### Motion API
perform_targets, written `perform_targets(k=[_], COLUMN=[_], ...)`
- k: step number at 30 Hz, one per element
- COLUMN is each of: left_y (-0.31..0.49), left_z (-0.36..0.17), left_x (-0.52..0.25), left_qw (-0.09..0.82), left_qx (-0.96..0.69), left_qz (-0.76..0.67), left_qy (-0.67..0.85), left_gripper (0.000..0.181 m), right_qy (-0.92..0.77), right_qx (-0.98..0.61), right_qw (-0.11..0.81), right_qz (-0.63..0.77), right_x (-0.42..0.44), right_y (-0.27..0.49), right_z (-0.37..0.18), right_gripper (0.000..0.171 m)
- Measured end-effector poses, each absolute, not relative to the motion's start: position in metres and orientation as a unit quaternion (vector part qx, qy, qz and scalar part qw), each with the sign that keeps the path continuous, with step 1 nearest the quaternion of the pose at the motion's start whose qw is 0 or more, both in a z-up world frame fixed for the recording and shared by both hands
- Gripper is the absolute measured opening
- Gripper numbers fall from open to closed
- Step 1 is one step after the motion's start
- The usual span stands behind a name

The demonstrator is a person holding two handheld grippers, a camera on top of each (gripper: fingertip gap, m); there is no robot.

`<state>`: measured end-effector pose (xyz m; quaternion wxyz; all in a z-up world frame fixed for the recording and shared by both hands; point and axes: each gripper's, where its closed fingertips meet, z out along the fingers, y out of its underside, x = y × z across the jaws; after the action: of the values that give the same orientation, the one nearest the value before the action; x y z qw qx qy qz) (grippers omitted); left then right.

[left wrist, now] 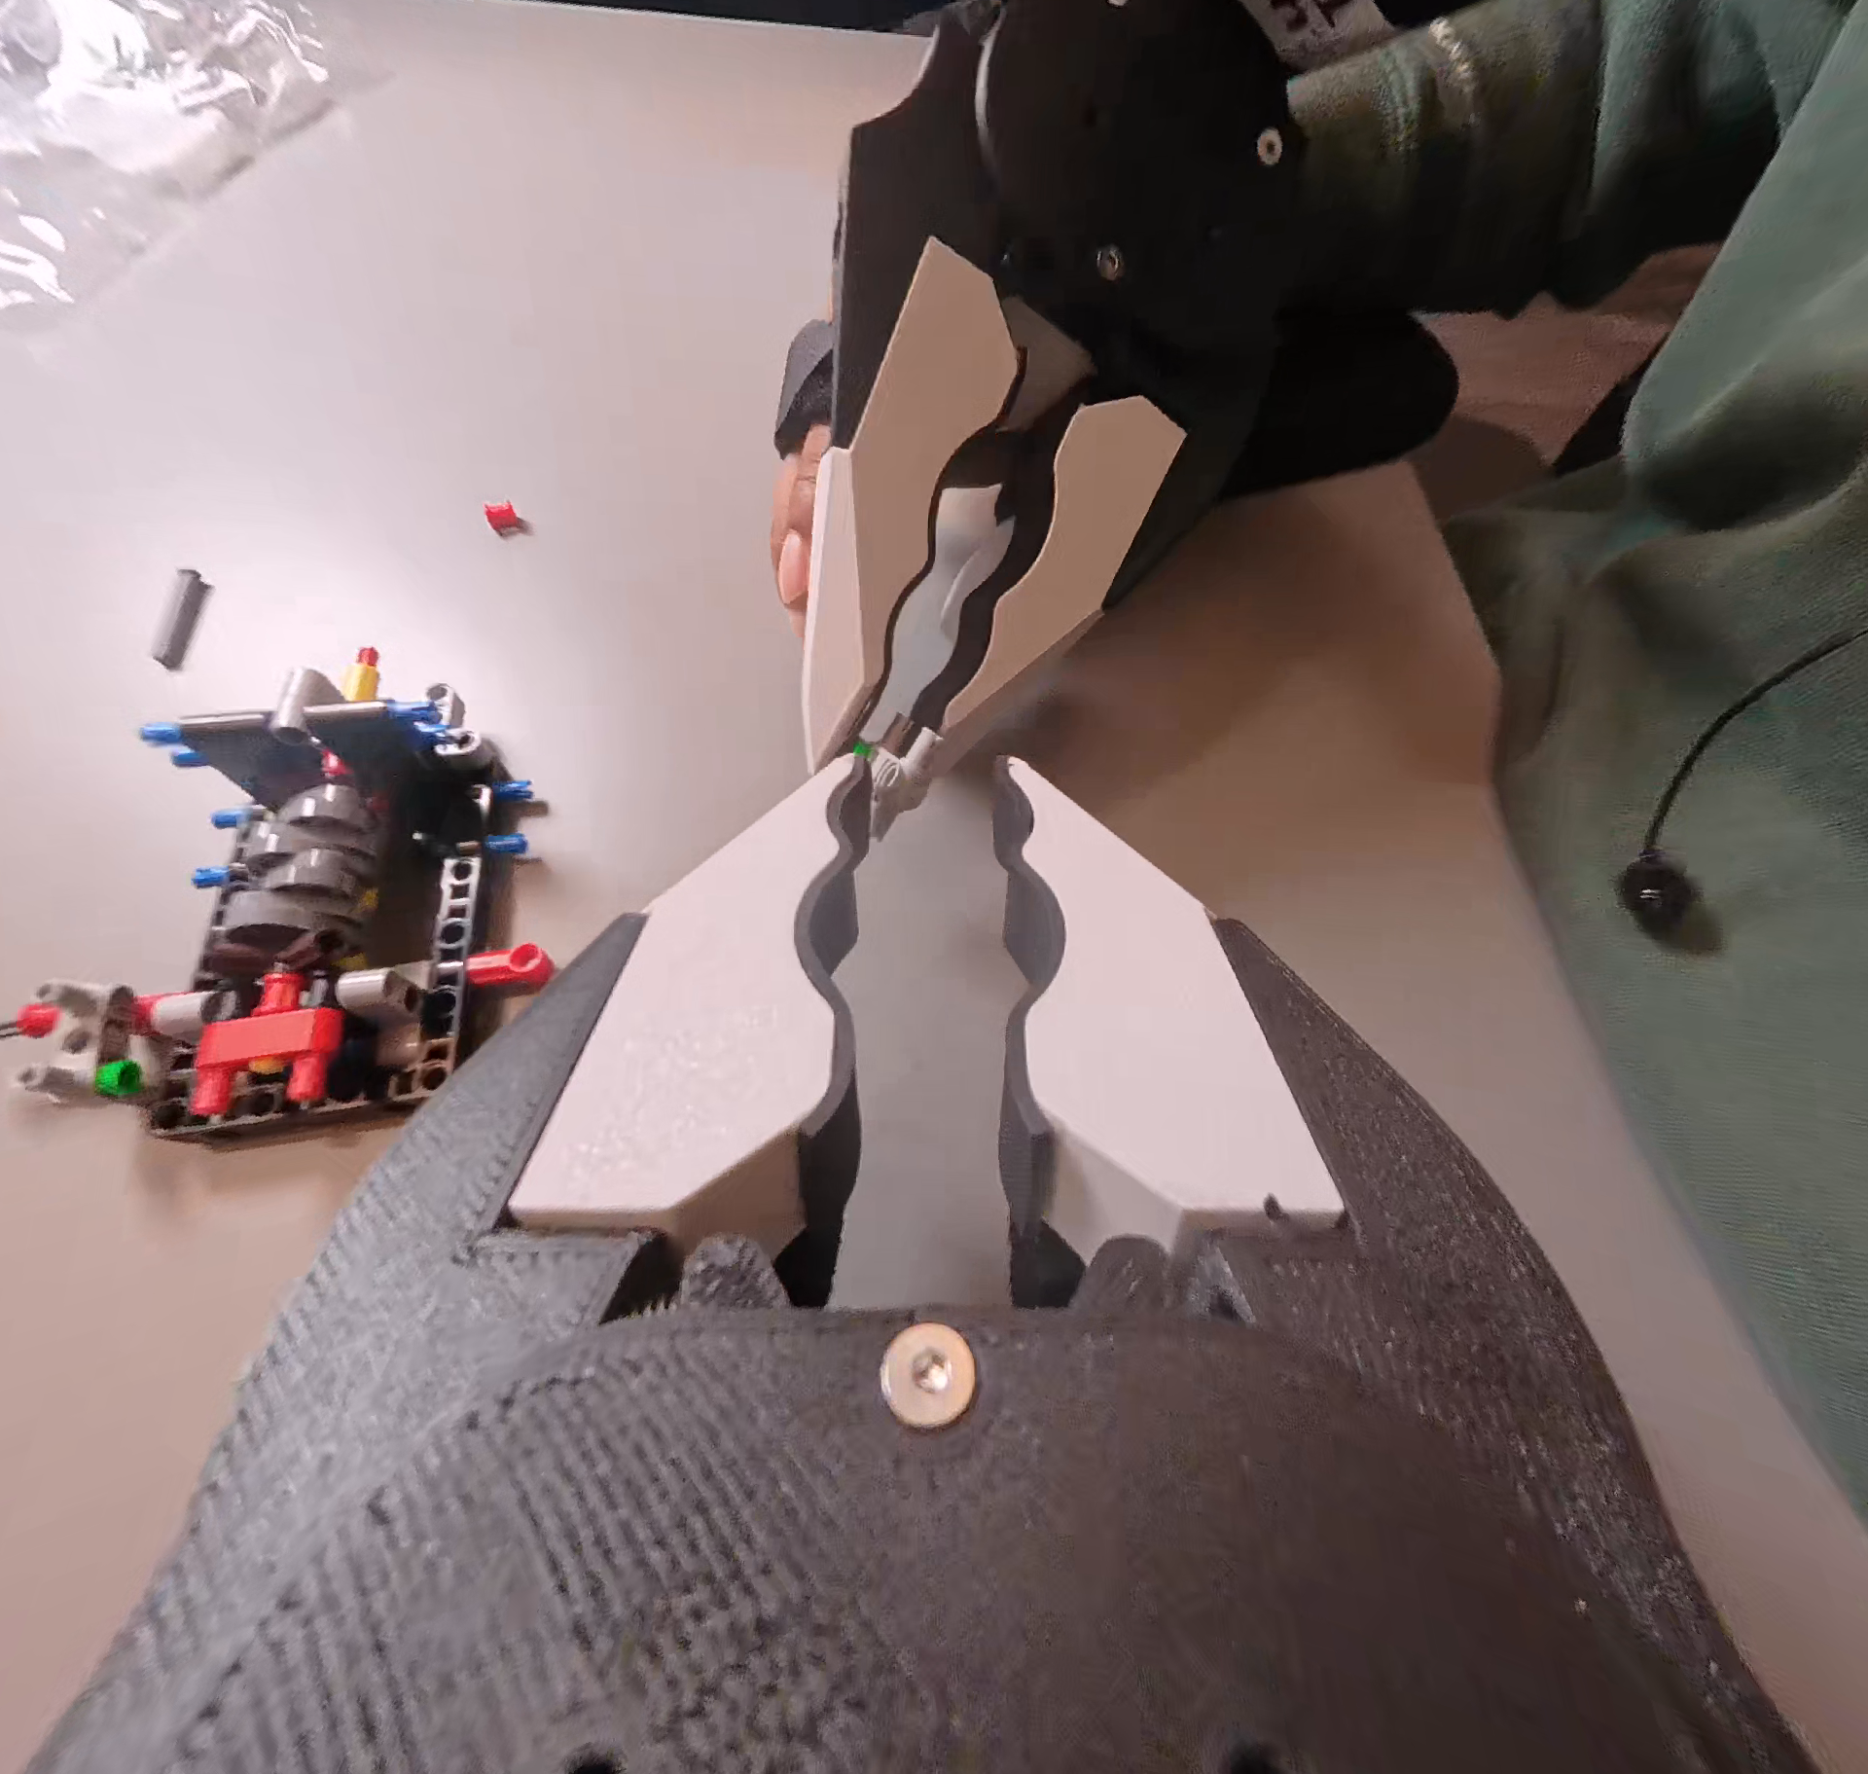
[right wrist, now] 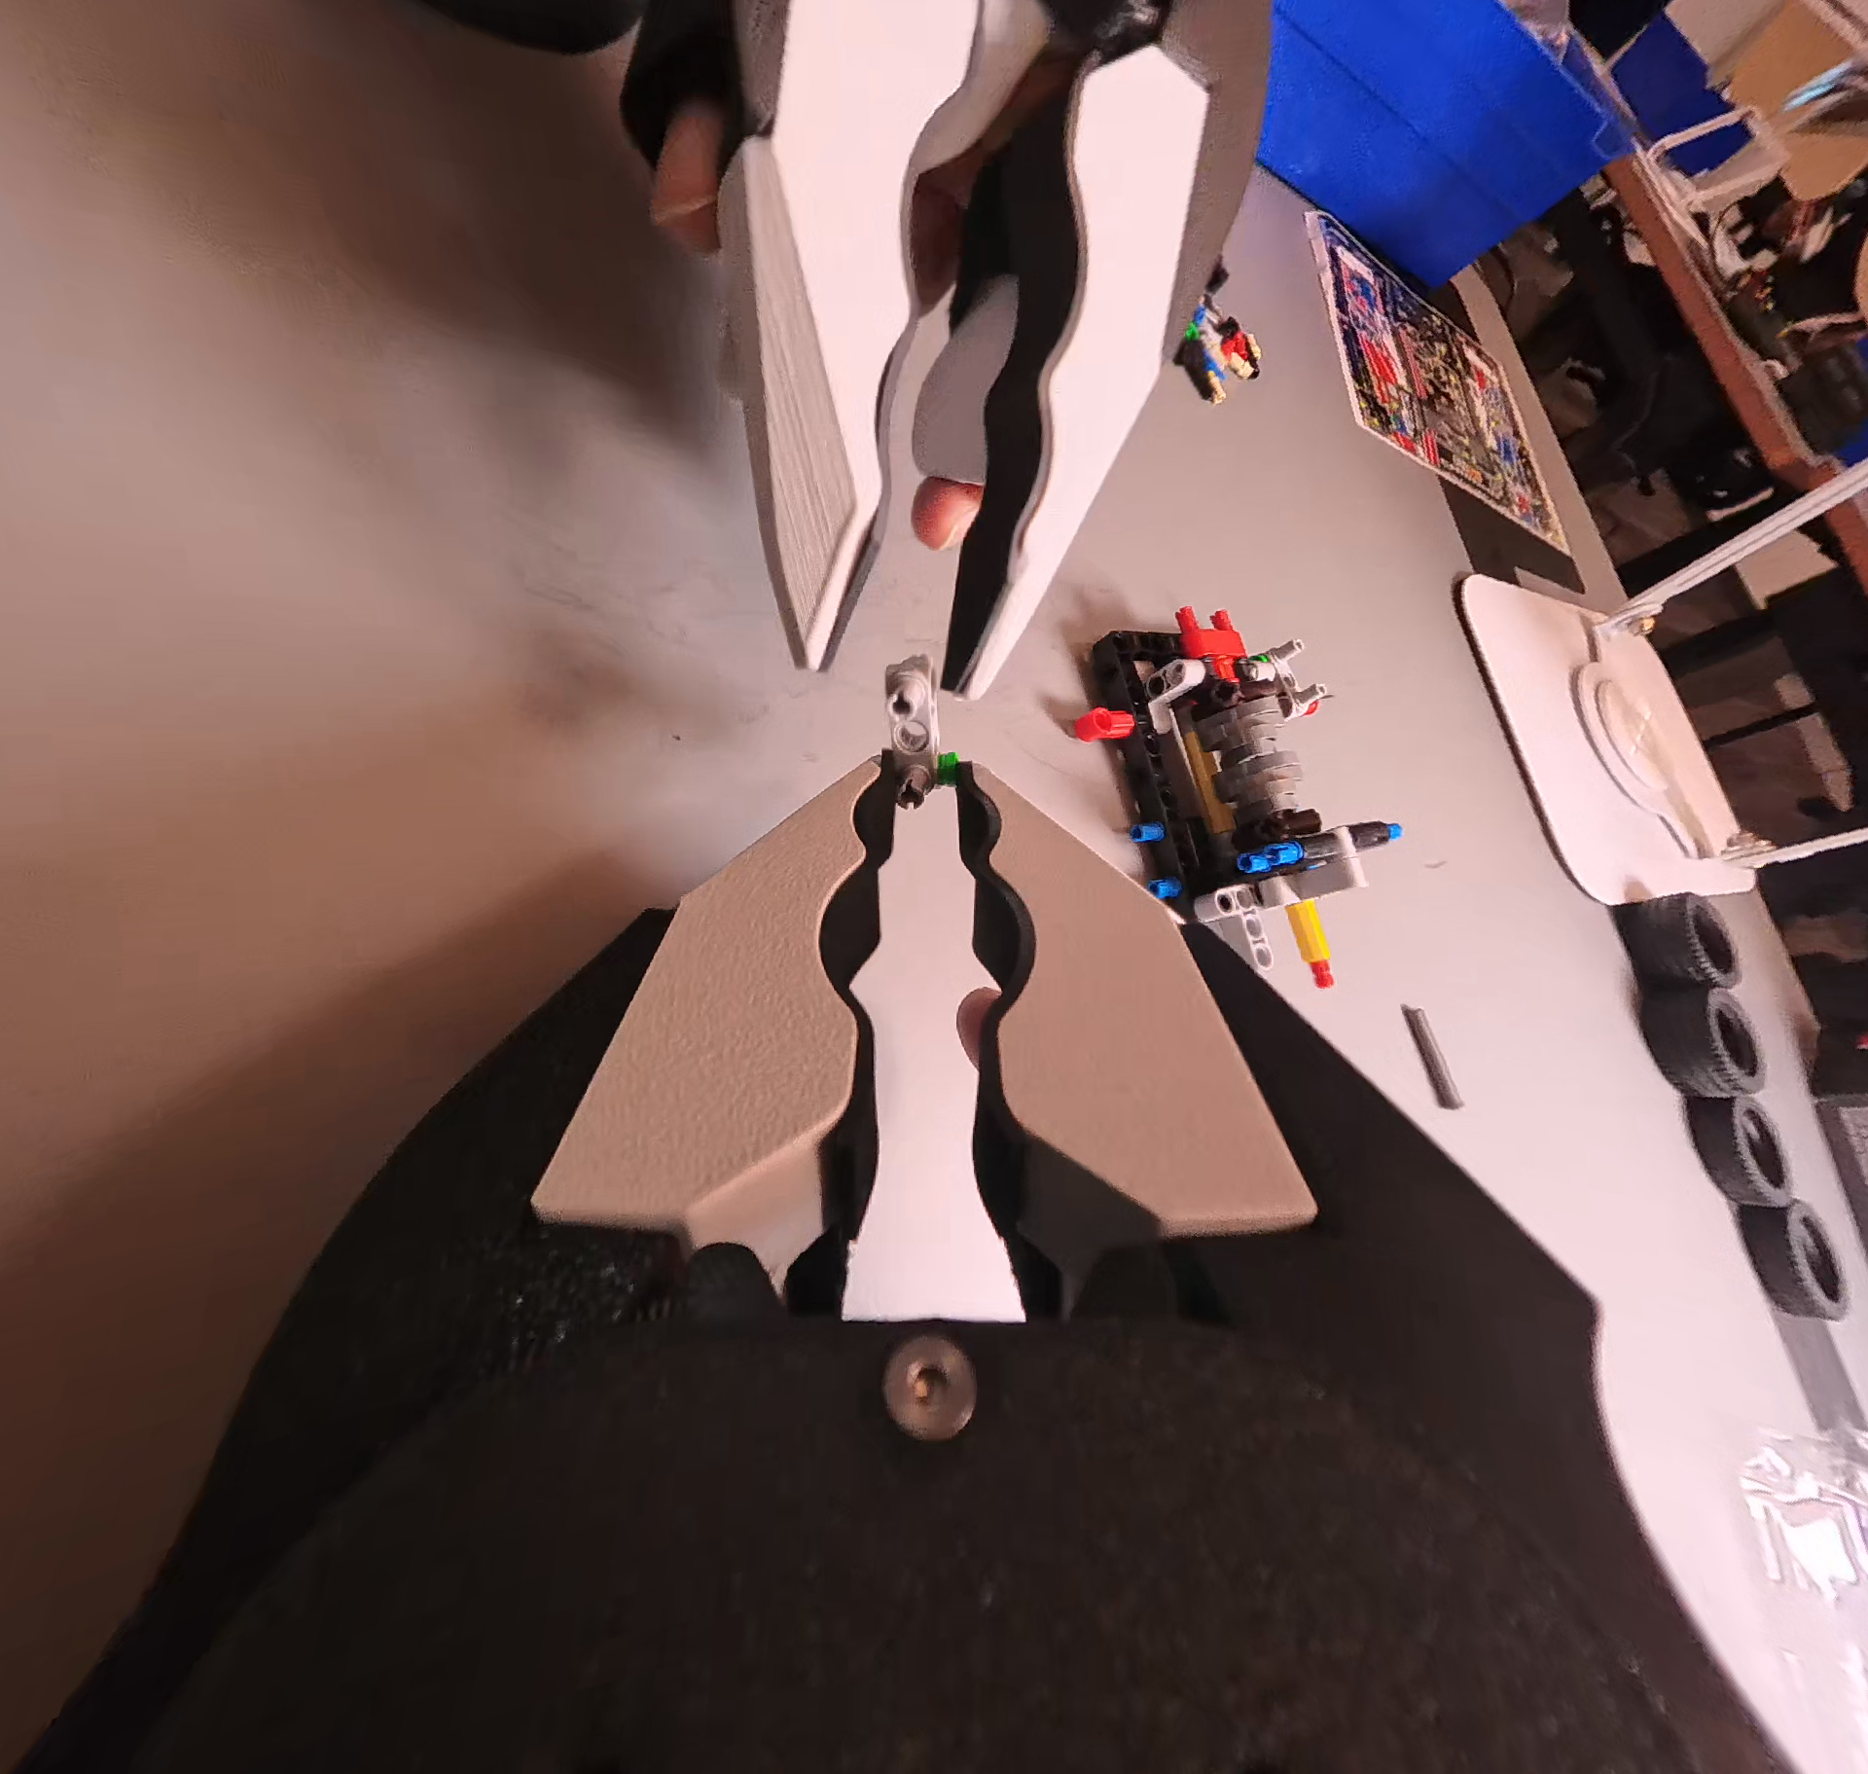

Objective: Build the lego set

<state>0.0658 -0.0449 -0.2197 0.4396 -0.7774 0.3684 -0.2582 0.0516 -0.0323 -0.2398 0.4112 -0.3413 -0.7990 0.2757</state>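
Two grippers meeting tip to tip above the table [right wrist: 627, 553]; right gripper [right wrist: 918, 767] clamped on a small sub-piece, a grey connector [right wrist: 912, 706] with holes riding on a dark axle with a green pin [right wrist: 948, 765] at the tips; left gripper [left wrist: 930, 765] with jaws parted, tips bracketing that same connector from the far side, not clearly pinching it; hard to tell whether one finger touches.

Over on the table, well apart from the action, the main lego assembly [right wrist: 1238, 785]: black beam frame, stack of grey gears along a yellow axle, blue pins poking out the sides, red pieces at one end; looks like a gearbox core well underway, yet far from a finished set.

Plenty waiting: four black tyres [right wrist: 1734, 1129] lined up unmounted at the table edge; a loose dark axle [right wrist: 1433, 1056]; a stray red bush [left wrist: 503, 517]; a small cluster of spare parts [right wrist: 1221, 361] near the instruction sheet [right wrist: 1435, 381]; an opened plastic bag [left wrist: 131, 98].

Judging by that: early-to-middle stage; hand-held connector not yet joined to the main build; wheels and more all left to go.
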Motion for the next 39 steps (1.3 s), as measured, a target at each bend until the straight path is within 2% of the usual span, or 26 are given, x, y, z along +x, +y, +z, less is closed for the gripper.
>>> perform_targets(k=[3, 7, 15, 21, 23, 25, 39], left_y=[-0.041, -0.039, -0.039, -0.039, -0.038, -0.038, -0.032], left_z=[-0.222, -0.214, -0.164, -0.157, -0.159, -0.161, -0.185], left_x=[0.063, 0.060, 0.051, 0.053, 0.056, 0.057, 0.053], left_qw=[0.454, 0.472, 0.539, 0.554, 0.550, 0.546, 0.541], left_qx=[-0.776, -0.766, -0.678, -0.656, -0.657, -0.660, -0.715], left_qz=[-0.216, -0.232, -0.426, -0.450, -0.455, -0.457, -0.330], left_qy=[0.382, 0.371, 0.261, 0.244, 0.242, 0.240, 0.295], left_gripper=[0.009, 0.008, 0.008, 0.008, 0.008, 0.008, 0.013], right_qy=[-0.789, -0.763, -0.651, -0.627, -0.626, -0.627, -0.574], right_qx=[-0.351, -0.368, -0.405, -0.409, -0.406, -0.411, -0.502], right_qw=[0.408, 0.413, 0.389, 0.373, 0.380, 0.382, 0.206], right_qz=[0.296, 0.334, 0.511, 0.549, 0.546, 0.542, 0.613], right_x=[0.051, 0.050, 0.052, 0.052, 0.051, 0.051, 0.054], right_y=[-0.034, -0.032, -0.030, -0.035, -0.037, -0.035, -0.031], right_z=[-0.236, -0.226, -0.182, -0.173, -0.172, -0.173, -0.187], right_gripper=[0.009, 0.009, 0.020, 0.018, 0.006, 0.004, 0.002])
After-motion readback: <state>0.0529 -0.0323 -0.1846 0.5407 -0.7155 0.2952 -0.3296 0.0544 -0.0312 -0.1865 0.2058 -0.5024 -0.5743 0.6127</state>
